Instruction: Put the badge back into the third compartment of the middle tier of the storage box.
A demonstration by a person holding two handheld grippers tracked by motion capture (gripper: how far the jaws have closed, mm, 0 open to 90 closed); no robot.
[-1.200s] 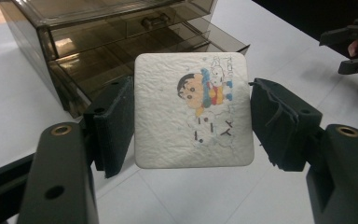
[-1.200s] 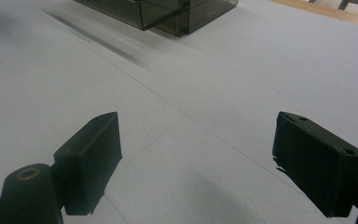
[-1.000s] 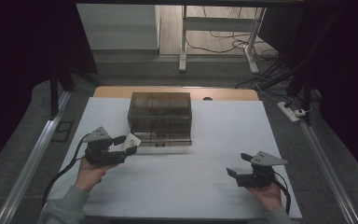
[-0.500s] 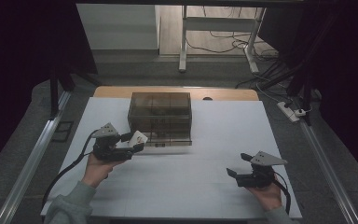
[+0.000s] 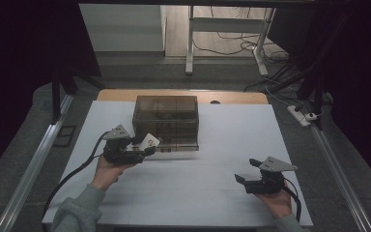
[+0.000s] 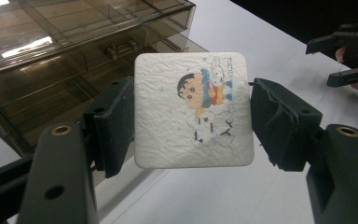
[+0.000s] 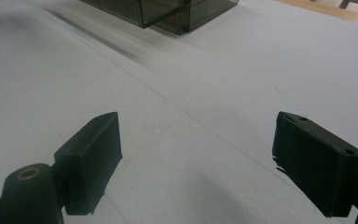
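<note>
Coaster held just before the drawer front

Your left gripper pinches the square cartoon coaster flat-on, drawer box straight ahead at the surface's far middle; your right gripper, jaws spread, waits near the right corner

Dim room, dark edges; overhead glare on drawer box; near jaws soft, shadows faint on table.
</note>
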